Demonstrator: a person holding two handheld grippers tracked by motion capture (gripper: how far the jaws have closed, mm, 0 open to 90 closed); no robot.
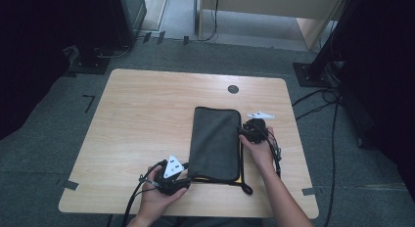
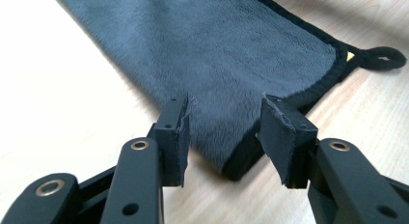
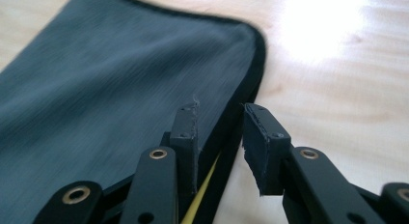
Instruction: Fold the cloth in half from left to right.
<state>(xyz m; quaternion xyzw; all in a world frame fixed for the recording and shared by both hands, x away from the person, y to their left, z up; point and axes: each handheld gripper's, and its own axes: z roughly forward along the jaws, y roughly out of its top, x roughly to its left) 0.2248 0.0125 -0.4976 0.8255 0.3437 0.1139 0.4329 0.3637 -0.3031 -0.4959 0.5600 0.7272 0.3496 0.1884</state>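
We see a folded dark grey towel (image 1: 215,143) lying flat on the wooden surface (image 1: 147,119), right of centre, long axis running away from us. Black piping along its edges, a black hanging loop (image 1: 246,188) sticking out at the near right corner, and a sliver of yellow (image 1: 240,158) showing along the right edge under the top layer

Left gripper (image 1: 182,180) sits at the towel's near left corner, held low in our left hand (image 1: 159,197). In the left gripper view the fingers (image 2: 176,132) are released: they stand apart, the folded corner of the towel (image 2: 241,64) lies in the gap between them and just ahead, pads not pressing on it. Same view shows the loop (image 2: 383,57) at the far corner, with a yellow tag (image 2: 350,55) beside it

Right gripper (image 1: 243,130) is at the towel's right long edge, roughly midway along, in our right hand (image 1: 262,151), grey three-cornered plate (image 1: 260,115) on top. In the right gripper view its fingers (image 3: 188,137) are also released, straddling the piped edge of the towel (image 3: 96,89) with a gap on either side; the yellow layer (image 3: 205,188) shows below, between them. Nothing gripped by either

Further out: a small round dark disc (image 1: 233,89) set in the surface near its far edge, well apart from the towel. Grey carpet (image 1: 49,139) around, cables (image 1: 318,102) trailing on the right
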